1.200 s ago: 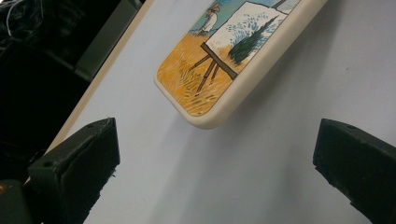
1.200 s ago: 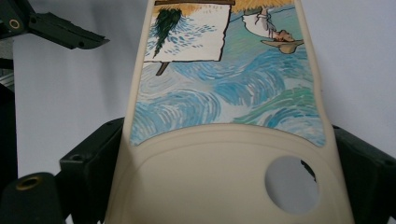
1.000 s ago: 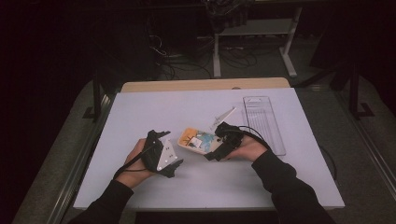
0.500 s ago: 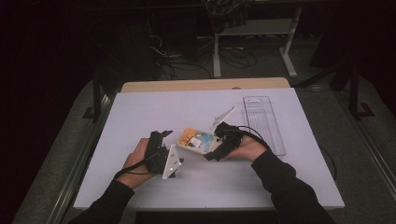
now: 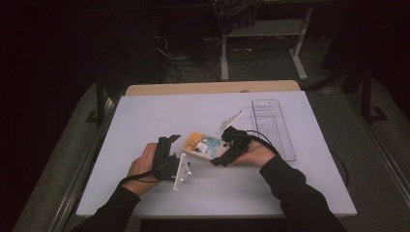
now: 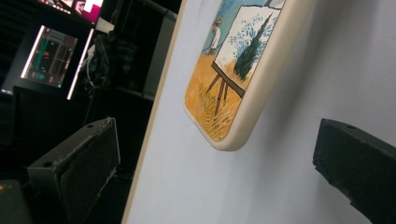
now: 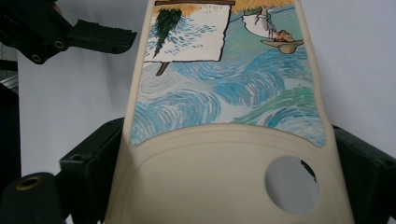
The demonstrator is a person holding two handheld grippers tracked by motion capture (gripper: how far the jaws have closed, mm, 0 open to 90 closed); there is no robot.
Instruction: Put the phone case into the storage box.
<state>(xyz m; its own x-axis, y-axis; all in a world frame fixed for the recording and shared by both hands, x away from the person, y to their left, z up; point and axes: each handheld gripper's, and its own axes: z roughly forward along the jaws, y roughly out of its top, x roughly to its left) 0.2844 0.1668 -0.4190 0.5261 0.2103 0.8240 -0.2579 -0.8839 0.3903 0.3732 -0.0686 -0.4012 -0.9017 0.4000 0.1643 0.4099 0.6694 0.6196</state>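
Note:
A cream phone case [image 5: 203, 145] with a blue and orange painted scene lies low over the white table [image 5: 145, 116]. My right gripper [image 5: 220, 155] is shut on its camera-hole end. In the right gripper view the jaws press both long sides of the case [image 7: 224, 140], with the right gripper [image 7: 229, 163] around it. My left gripper [image 5: 175, 145] stands open just left of the case's orange end. In the left gripper view the case's rounded corner [image 6: 233, 70] hangs ahead of the left gripper [image 6: 215, 163], between the spread jaws and not touching them. The left gripper [image 7: 70, 35] also shows top left.
A clear ribbed plastic tray [image 5: 273, 128] lies on the table to the right of my right hand. A wooden strip [image 5: 212, 88] runs along the table's far edge. Beyond it are table legs and cables on the dark floor. A lit screen [image 6: 46, 56] glows off the table.
My left gripper has moved right and turned towards the case's orange end, its grey plate swinging upright. The right gripper and case have barely moved.

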